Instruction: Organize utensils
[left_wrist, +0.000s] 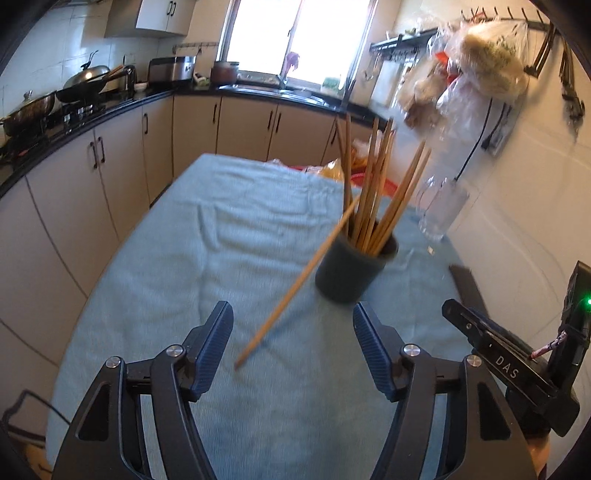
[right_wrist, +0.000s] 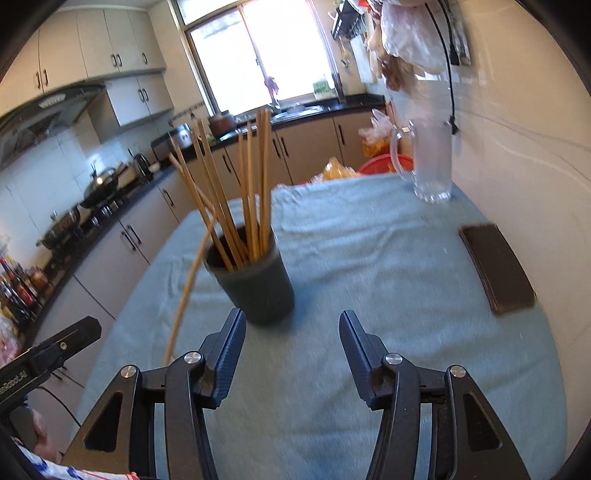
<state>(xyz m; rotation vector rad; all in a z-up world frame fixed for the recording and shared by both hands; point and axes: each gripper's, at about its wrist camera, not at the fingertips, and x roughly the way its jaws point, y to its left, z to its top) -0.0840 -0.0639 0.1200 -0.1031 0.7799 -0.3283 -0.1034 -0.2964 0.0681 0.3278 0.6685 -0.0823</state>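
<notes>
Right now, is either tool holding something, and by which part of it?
Nothing is held. The left tool and the right tool are both open and empty. One loose chopstick leans against the dark cup.

The left gripper (left_wrist: 291, 328) had black angular linkage arms with triangular cut-outs, round silver pivot screws and dark blue ribbed finger pads (left_wrist: 218, 343). The right gripper (right_wrist: 291, 336) was built identically, with matching pads (right_wrist: 227, 354). Its housing carried white lettering "DAS" and a green indicator light. A patterned sleeve showed at the lower left corner of the right wrist view.
</notes>
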